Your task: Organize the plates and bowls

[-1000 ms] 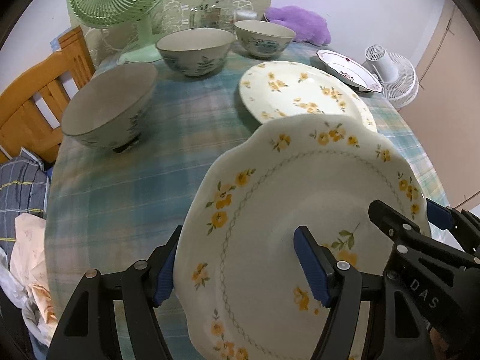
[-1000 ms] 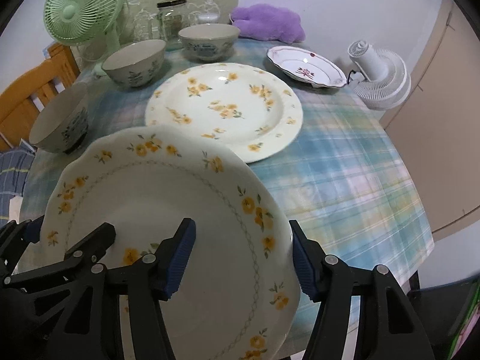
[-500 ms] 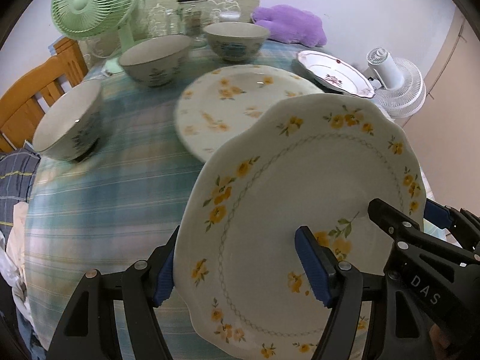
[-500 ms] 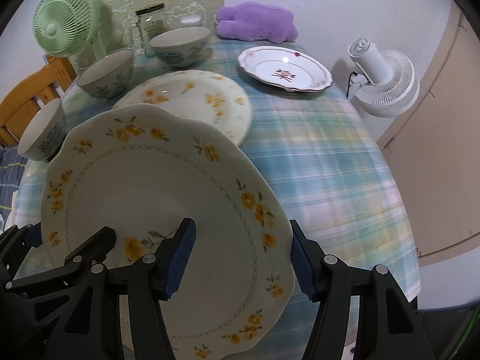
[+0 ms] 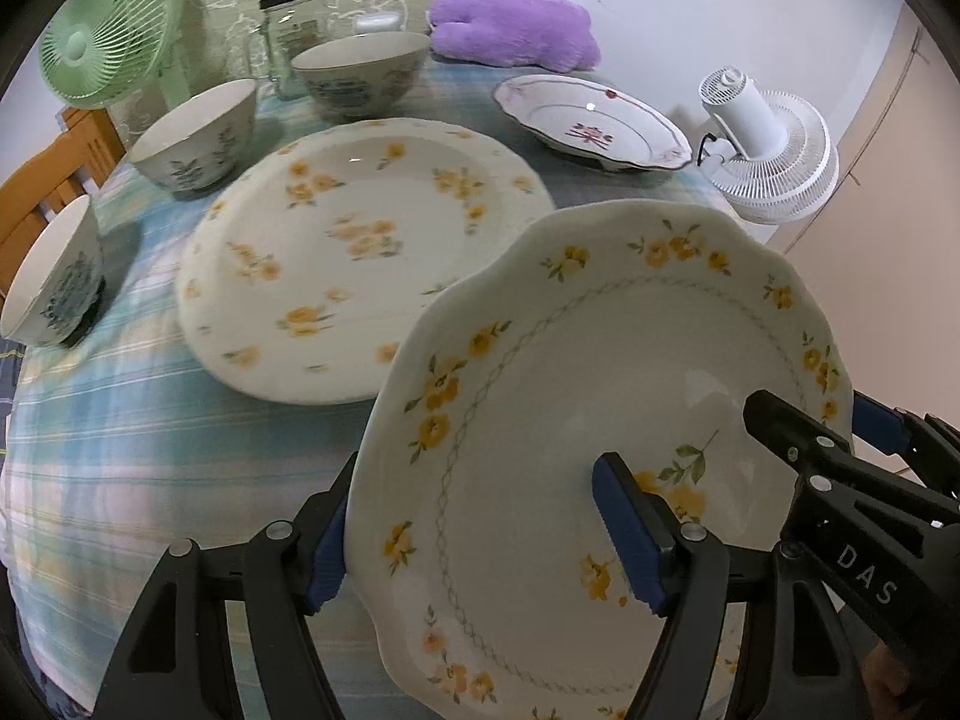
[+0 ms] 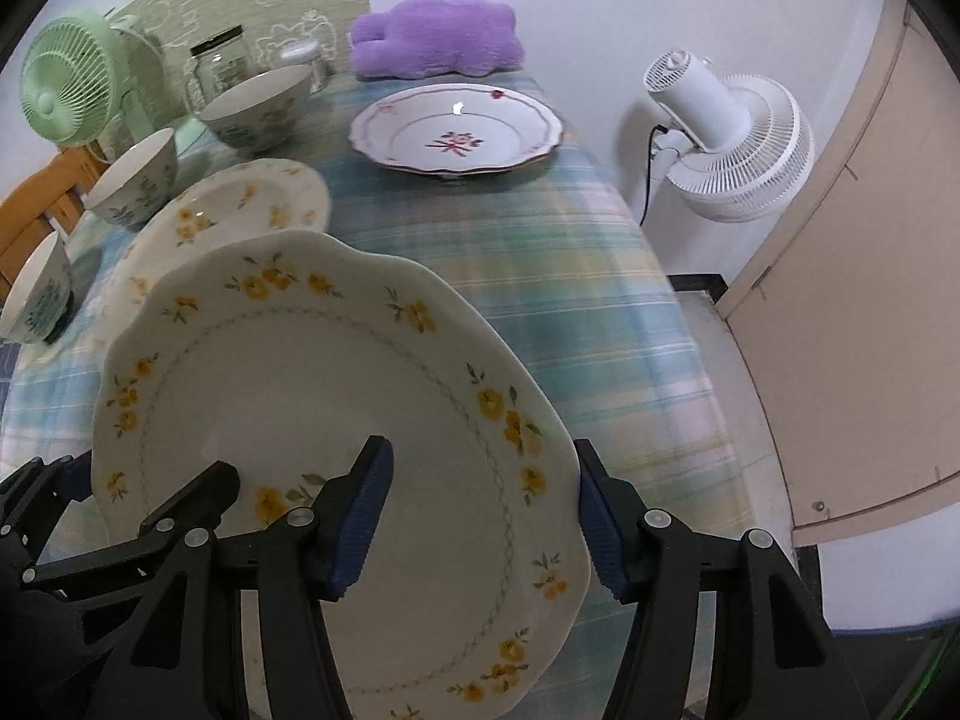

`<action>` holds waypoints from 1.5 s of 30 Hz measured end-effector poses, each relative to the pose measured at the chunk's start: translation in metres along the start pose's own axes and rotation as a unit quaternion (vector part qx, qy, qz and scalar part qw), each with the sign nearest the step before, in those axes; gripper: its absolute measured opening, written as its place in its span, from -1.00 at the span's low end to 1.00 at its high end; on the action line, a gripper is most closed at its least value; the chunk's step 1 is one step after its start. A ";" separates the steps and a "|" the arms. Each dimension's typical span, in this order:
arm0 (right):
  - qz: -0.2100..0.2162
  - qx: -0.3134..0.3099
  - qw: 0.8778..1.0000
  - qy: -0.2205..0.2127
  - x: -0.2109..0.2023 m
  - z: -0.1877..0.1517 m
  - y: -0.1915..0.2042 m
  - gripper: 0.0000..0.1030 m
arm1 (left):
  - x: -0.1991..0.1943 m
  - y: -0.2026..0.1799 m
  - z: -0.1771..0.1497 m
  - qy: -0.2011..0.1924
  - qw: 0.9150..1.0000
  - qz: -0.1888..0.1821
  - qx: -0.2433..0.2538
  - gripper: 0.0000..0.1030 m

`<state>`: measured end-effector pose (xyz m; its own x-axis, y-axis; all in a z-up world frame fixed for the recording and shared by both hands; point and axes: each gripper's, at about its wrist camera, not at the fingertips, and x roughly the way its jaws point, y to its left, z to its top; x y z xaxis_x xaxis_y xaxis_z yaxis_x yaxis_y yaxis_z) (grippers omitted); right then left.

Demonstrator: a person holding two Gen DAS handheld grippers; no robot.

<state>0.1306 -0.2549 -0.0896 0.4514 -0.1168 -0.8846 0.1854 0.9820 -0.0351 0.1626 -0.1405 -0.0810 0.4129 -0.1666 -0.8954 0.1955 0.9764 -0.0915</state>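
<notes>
Left gripper and right gripper each clamp the yellow-flowered plate by opposite rims.

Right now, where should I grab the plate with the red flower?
Probably by the near rim of the red-flower plate, coming in low from the front. It lies flat and its wavy rim flares upward, which seems to leave room for a finger underneath.

Table crowded on left and far side, open cloth on right.
Held plate fills lower centre of right wrist view. Upper left blocked by yellow-flower plate, three bowls, green fan. Red-flower plate and purple plush close top centre. Bare tablecloth at centre right.
</notes>
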 end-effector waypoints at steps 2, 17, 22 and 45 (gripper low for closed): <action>0.002 0.002 1.000 0.002 0.003 0.001 -0.011 0.21 | 0.004 -0.010 0.001 0.002 1.000 0.001 0.002 0.46; 0.003 0.014 1.000 0.006 0.016 -0.001 -0.059 0.20 | 0.031 -0.048 0.010 0.009 1.000 0.008 0.002 0.47; 0.008 0.013 1.000 0.013 0.027 0.003 -0.062 0.20 | 0.039 -0.053 0.014 0.006 1.000 0.029 -0.003 0.45; 0.037 0.037 0.999 -0.006 -0.004 0.010 -0.051 0.57 | 0.002 -0.022 0.009 0.002 1.000 0.012 0.004 0.80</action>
<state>0.1281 -0.3057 -0.0799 0.4766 -0.0468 -0.8779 0.2155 0.9743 0.0651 0.1665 -0.1634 -0.0767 0.4133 -0.1429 -0.8993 0.1930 0.9789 -0.0668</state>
